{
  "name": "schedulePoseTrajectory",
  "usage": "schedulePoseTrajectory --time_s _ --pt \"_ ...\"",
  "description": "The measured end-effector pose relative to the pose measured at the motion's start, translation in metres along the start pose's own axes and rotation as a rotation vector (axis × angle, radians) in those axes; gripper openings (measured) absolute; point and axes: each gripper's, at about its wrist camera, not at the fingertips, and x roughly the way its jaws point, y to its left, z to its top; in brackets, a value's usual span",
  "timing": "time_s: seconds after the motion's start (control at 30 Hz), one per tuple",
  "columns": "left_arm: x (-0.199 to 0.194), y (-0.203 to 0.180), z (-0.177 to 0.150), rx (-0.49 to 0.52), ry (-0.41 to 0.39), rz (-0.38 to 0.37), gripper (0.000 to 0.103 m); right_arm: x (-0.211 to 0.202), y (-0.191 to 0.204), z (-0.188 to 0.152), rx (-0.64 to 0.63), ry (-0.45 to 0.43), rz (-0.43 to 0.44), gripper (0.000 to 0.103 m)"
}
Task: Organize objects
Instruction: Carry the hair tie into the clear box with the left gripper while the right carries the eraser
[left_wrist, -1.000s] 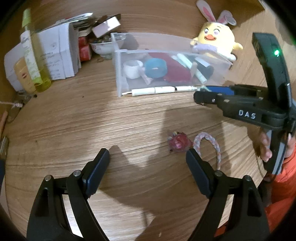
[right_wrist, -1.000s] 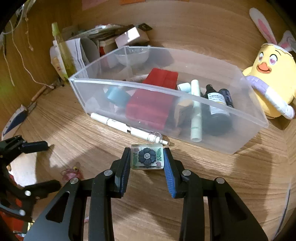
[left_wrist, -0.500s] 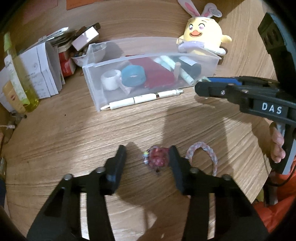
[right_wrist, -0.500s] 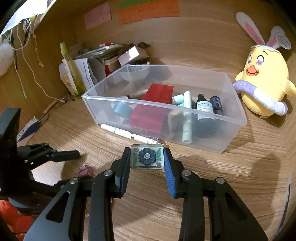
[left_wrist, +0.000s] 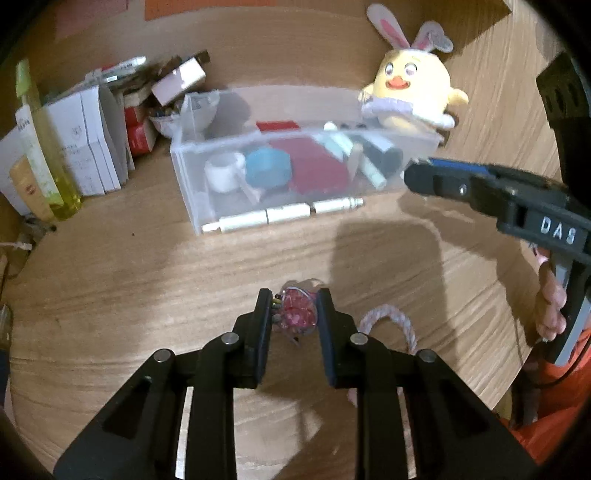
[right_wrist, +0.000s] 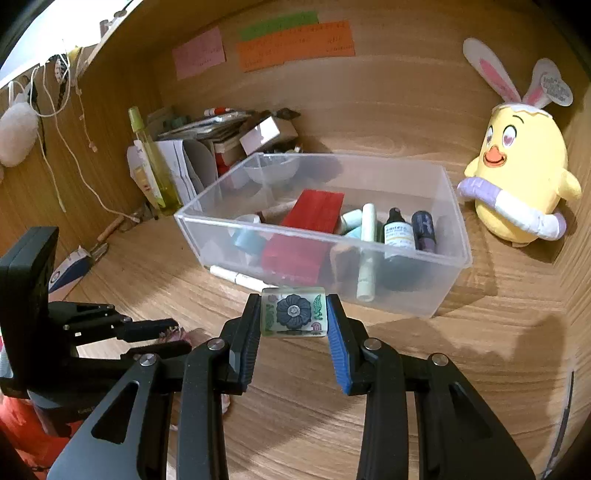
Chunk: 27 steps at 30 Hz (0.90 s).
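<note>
My left gripper (left_wrist: 294, 312) jaws just closed onto small pink glittery charm (left_wrist: 296, 314) on tabletop (left_wrist: 147, 280): light, slippery, grip sides. Right gripper (right_wrist: 293, 314) clamps stiff flower-printed translucent tile (right_wrist: 293, 313).

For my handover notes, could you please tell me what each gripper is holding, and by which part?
The right gripper holds a flower-printed tile by its two short ends. The left gripper, just closing, has its fingers against the sides of a small pink charm.

Both wrist views toward clear bin (left_wrist: 192, 192)
</note>
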Motion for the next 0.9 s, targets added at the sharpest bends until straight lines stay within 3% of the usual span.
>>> schedulePoseTrajectory --time_s 0.53,0.9 --pt "-0.04 -0.001 0.052 -0.027 -0.201 -0.011 0.023 -0.019 -0.009 0.024 -0.012 -0.088 -0.016 0.031" --pt "-0.043 -0.003 0.082 -0.024 -0.252 0.003 0.023 -0.011 -0.026 0.049 -0.007 -0.112 -0.038 0.031"
